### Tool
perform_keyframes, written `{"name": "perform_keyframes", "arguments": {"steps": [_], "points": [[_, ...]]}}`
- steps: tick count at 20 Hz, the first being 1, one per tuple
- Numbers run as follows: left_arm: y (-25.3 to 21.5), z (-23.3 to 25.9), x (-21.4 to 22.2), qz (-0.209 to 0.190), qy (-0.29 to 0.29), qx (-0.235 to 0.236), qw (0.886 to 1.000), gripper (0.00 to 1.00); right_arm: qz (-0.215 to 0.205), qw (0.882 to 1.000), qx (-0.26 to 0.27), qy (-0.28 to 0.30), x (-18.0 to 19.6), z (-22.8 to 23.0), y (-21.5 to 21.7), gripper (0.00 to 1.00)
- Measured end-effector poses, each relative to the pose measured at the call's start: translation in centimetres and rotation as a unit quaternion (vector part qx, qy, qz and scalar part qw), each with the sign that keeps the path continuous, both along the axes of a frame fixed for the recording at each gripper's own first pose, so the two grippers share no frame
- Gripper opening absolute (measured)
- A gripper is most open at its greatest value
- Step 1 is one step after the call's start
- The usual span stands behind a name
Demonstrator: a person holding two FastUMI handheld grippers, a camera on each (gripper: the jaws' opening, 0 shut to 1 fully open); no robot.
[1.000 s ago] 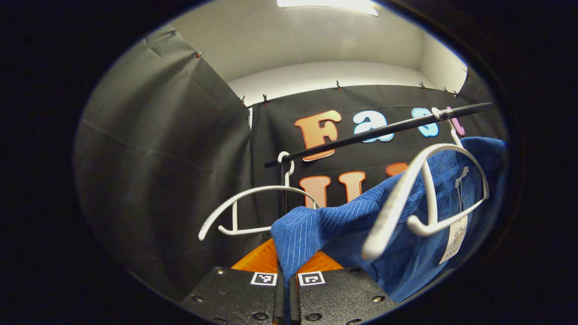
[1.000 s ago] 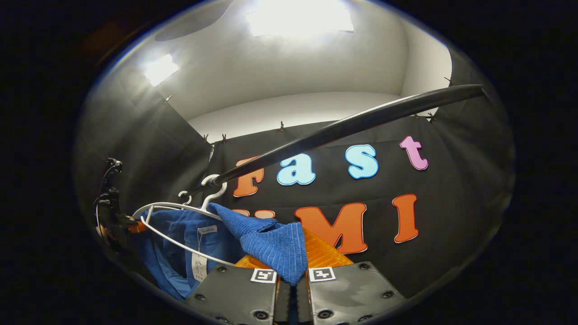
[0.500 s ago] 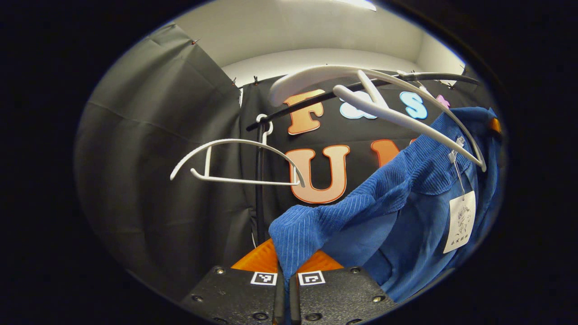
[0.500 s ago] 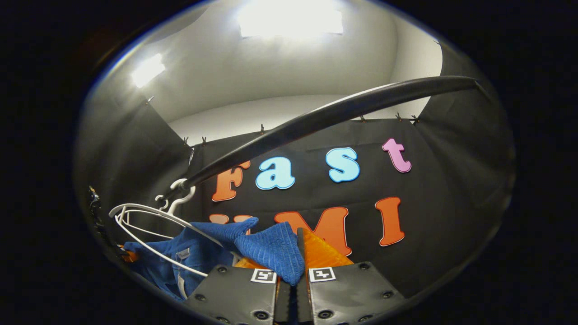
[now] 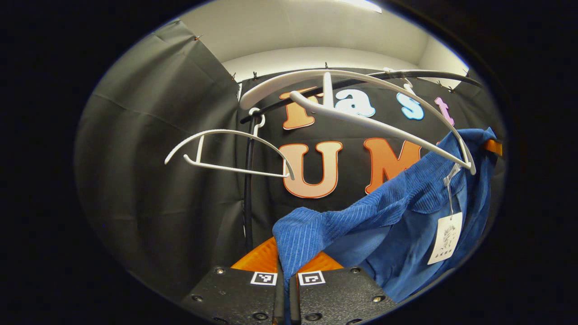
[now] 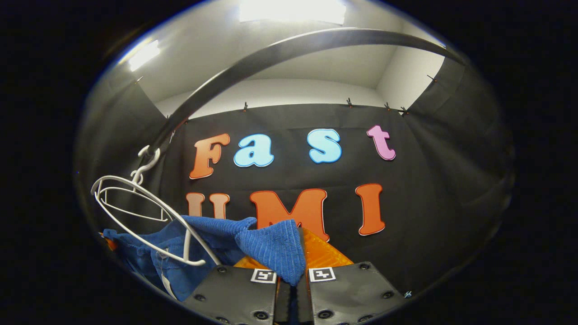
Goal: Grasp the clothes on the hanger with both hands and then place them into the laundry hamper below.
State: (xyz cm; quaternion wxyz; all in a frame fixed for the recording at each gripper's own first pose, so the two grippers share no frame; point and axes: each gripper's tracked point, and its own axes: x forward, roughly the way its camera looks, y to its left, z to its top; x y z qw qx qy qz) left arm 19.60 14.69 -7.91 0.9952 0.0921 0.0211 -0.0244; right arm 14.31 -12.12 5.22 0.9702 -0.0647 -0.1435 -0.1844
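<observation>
In the left gripper view, the left gripper (image 5: 285, 275) sits at the bottom edge with its jaws clenched on a fold of the blue shirt (image 5: 397, 225). The ribbed cloth rises out of the jaws and stretches up and to the right, where it spreads into the shirt's body with a white tag (image 5: 445, 238) dangling from it. Above the shirt, a white hanger (image 5: 361, 97) tilts across the view, its right end touching the cloth near the collar. Farther back and to the left, a second white hanger (image 5: 228, 151) hangs bare from the black rail (image 5: 424, 74), beside a black upright pole (image 5: 247, 180).

In the right gripper view, the right gripper (image 6: 293, 276) likewise has its jaws clenched on a fold of the shirt (image 6: 271, 246). The cloth runs away to the left and lower, under a white hanger (image 6: 149, 203) whose hook sits on the rail (image 6: 289, 45). The rail arcs overhead.
</observation>
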Motion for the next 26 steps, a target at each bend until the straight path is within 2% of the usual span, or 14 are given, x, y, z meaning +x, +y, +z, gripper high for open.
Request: {"name": "perform_keyframes", "arguments": {"steps": [6,12,13,16,20,23,26], "points": [[-2.1,-0.8,-0.8,-0.018,0.012,0.008,1.0,0.06,-0.026,0.999,-0.015,0.026,-1.2,-1.8,-1.7,0.19],[-4.3,-0.9,-2.2,-0.035,0.019,0.006,0.999,0.04,-0.017,0.999,-0.02,0.038,-2.1,-2.4,-0.8,0.19],[-4.7,-0.9,-2.6,-0.041,0.021,0.001,0.999,0.04,-0.01,0.999,-0.018,0.045,-2.1,-2.9,-0.4,0.12],[-7.0,-1.6,-3.9,-0.069,0.036,-0.014,0.997,0.04,0.057,0.996,-0.006,0.066,-2.0,-5.4,2.8,0.12],[-9.8,-3.1,-5.2,-0.096,0.057,-0.024,0.994,0.04,0.099,0.988,0.024,0.113,-1.7,-9.6,5.5,0.12],[-11.7,-5.1,-6.2,-0.112,0.082,-0.044,0.989,0.04,0.135,0.979,0.037,0.149,-1.3,-12.4,8.1,0.12],[-13.8,-7.6,-6.9,-0.128,0.12,-0.075,0.982,0.04,0.173,0.964,0.052,0.196,-0.7,-15.9,10.8,0.12]]}}
